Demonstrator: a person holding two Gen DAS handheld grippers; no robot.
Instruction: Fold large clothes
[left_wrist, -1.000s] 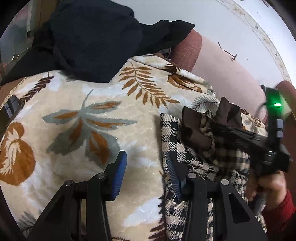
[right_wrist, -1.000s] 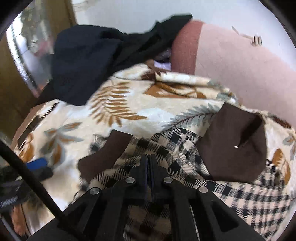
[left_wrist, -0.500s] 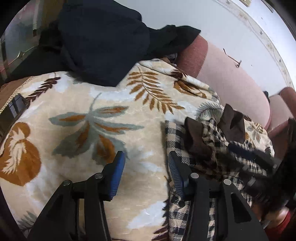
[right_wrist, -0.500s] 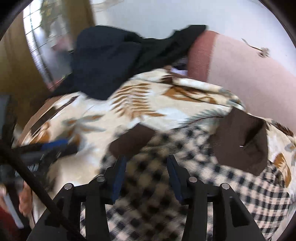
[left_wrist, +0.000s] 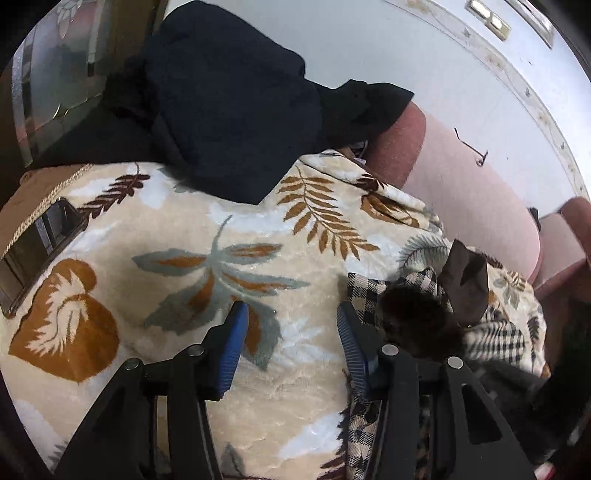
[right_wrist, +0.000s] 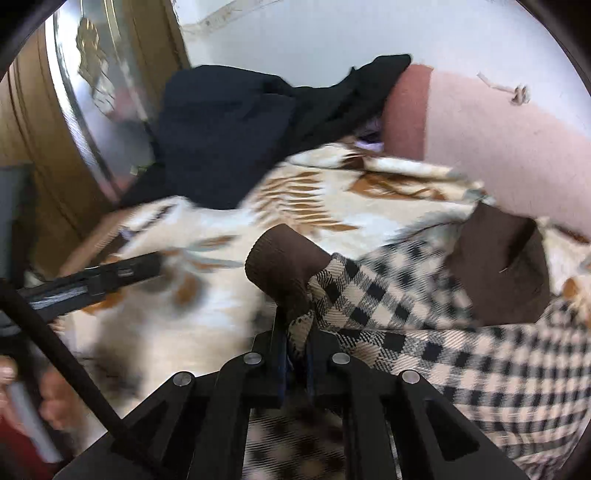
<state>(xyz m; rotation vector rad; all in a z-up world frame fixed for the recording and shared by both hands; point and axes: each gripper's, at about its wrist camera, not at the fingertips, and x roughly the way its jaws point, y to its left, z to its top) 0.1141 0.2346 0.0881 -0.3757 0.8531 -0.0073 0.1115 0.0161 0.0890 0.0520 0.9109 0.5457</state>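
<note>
The checked garment (right_wrist: 424, 302) is a cream-and-black plaid piece with brown ribbed trim. It lies crumpled on the leaf-patterned blanket (left_wrist: 229, 258), at that blanket's right side. One brown ribbed cuff (right_wrist: 284, 262) is raised off the blanket, the plaid sleeve fabric below it bunched. A flat brown panel (right_wrist: 495, 269) rests on the plaid toward the blanket's far edge.

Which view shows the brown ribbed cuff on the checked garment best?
The right wrist view: the brown ribbed cuff sits centre frame, just above the right hand-held gripper, which is shut on the checked garment. In the left wrist view the cuff is only a dark blur beside the open left hand-held gripper.
</note>
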